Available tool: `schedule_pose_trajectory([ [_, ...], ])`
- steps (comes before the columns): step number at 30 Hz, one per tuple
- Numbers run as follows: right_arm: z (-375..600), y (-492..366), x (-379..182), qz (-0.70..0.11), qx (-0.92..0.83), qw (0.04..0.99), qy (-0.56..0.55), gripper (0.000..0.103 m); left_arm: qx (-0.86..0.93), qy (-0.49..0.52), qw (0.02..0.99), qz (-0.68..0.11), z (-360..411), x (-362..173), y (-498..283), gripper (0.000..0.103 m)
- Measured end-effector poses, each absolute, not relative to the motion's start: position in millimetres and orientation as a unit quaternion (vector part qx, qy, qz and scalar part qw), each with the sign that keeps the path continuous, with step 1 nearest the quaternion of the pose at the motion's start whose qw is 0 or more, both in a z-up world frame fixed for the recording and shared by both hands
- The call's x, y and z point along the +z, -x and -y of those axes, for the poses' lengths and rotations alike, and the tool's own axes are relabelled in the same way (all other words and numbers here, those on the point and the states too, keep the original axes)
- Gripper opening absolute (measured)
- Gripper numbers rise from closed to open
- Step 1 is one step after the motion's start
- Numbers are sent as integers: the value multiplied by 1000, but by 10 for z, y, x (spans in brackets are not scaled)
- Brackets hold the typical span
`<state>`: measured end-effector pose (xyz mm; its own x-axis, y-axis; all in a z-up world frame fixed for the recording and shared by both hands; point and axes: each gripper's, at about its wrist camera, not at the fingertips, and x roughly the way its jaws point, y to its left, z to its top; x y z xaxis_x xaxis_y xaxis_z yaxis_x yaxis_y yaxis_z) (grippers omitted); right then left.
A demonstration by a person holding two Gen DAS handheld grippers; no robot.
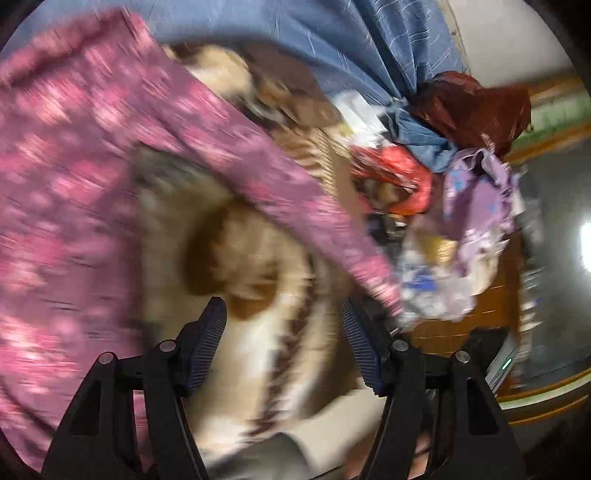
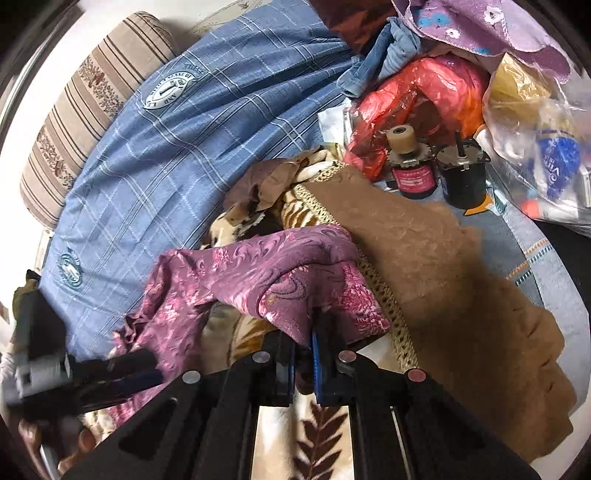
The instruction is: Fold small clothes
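A pink-purple patterned cloth (image 2: pixel 258 280) lies bunched on a beige and brown blanket (image 2: pixel 317 435). My right gripper (image 2: pixel 304 347) is shut on a fold of this cloth and holds it up a little. In the left wrist view the same cloth (image 1: pixel 92 184) is blurred and spreads across the left side. My left gripper (image 1: pixel 284 332) is open and empty over the blanket (image 1: pixel 258 332), right of the cloth. The left gripper also shows in the right wrist view (image 2: pixel 122 373), at the cloth's left edge.
A blue checked sheet (image 2: pixel 184 147) covers the bed behind. A brown fuzzy cloth (image 2: pixel 443 277) lies right. Two small motors (image 2: pixel 436 173), a red plastic bag (image 2: pixel 424 96), a clear bag (image 2: pixel 535 147) and a lilac garment (image 2: pixel 480 26) crowd the far right. A striped bolster (image 2: pixel 85 103) lies left.
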<state>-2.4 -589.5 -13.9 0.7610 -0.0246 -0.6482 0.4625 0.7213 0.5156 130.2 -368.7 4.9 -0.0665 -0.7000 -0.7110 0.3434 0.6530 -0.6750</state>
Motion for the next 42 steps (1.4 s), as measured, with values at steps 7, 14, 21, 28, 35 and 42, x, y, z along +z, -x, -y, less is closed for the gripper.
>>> schedule_pose_trajectory([
  [7,5453,-252,-88,-377,-56,877,-293,6,-364,222,622,-656,3905,-208,-1431,64],
  [14,5143,-383,-144,-418,8,873,-250,6,-365,204,634,-650,3924,-148,-1448,7],
  [21,4969,-314,38,-374,98,886,-256,23,-400,147,688,-587,3463,349,-1579,0],
  [28,5352,-342,-110,-310,95,865,-382,62,-328,142,705,-612,2653,-138,-1778,18],
  [35,5474,-714,-694,-358,36,805,-471,59,-326,174,702,-609,2367,-383,-1380,53],
  [42,5397,-898,-802,-345,37,791,-504,56,-377,193,676,-603,2511,-382,-1179,4],
])
